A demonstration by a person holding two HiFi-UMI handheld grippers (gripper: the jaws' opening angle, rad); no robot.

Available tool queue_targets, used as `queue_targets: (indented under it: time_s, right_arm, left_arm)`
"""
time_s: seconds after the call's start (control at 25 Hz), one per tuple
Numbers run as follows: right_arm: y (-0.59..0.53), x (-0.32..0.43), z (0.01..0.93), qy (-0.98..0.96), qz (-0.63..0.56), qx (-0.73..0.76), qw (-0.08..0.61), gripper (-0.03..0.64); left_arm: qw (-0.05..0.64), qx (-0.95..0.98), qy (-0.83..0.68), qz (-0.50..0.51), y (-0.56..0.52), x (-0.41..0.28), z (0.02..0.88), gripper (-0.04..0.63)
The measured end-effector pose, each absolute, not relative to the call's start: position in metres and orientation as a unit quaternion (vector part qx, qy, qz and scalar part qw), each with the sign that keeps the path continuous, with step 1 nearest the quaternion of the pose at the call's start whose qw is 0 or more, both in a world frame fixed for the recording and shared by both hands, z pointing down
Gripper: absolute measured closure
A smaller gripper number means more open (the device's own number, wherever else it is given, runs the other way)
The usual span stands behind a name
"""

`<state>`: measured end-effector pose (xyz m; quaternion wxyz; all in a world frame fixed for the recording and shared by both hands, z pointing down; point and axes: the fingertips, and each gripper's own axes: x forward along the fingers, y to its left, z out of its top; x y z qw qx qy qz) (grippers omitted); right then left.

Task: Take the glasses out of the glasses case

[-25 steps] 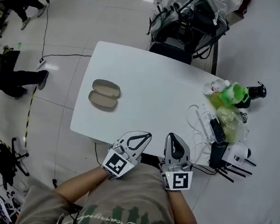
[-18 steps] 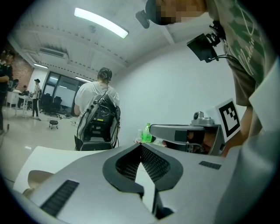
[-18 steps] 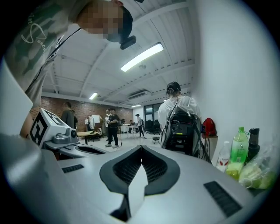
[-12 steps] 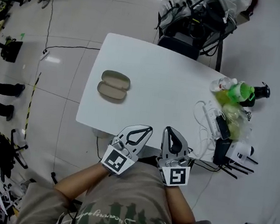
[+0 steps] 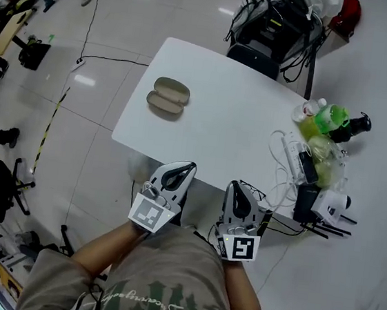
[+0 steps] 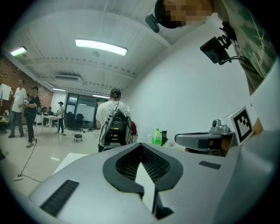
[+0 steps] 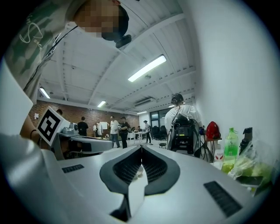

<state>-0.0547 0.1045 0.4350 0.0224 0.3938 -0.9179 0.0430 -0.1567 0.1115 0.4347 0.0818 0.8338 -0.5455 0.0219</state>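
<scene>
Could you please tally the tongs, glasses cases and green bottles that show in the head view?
tongs: 2 (left tongs and right tongs, both shut with nothing between them)
glasses case: 1
green bottle: 1
Total: 4

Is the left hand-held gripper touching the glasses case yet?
Apart. The head view shows a stretch of bare table between the left hand-held gripper, at the near edge, and the glasses case.
</scene>
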Motion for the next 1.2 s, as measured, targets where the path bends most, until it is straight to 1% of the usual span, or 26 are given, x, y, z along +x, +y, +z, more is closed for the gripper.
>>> queue_targets:
  time_s: [0.16,0.36,0.56,0.8,0.96,1.2]
  right_arm:
    - [0.163,-0.047,0.432,-0.932,0.032,0.360,0.003,0.604]
    - [0.229,-0.035,0.421,-0.940,-0.002,0.340,-0.017,0.604]
    - [0.277,-0.024,0.427,-0.939,0.010,0.344,0.006,0.604]
    - [0.300,-0.024,0.413,-0.930,0.011,0.367,0.009,0.604]
    - [0.301,-0.024,0.398,-0.919,0.010,0.393,-0.011,0.604]
    - [0.308,-0.033,0.388,-0.911,-0.010,0.412,-0.007,0.605]
  left_arm:
    - [0.070,0.818,-0.571,0.012,0.169,-0.151,0.428,0.586]
    - [0.056,0.812,-0.581,0.015,0.235,-0.127,0.427,0.586]
    - [0.047,0.815,-0.577,0.037,0.270,-0.115,0.415,0.587]
    - [0.035,0.817,-0.574,0.039,0.285,-0.121,0.397,0.587]
    - [0.063,0.811,-0.580,0.025,0.294,-0.132,0.403,0.586]
    - [0.066,0.830,-0.554,0.015,0.316,-0.126,0.405,0.586]
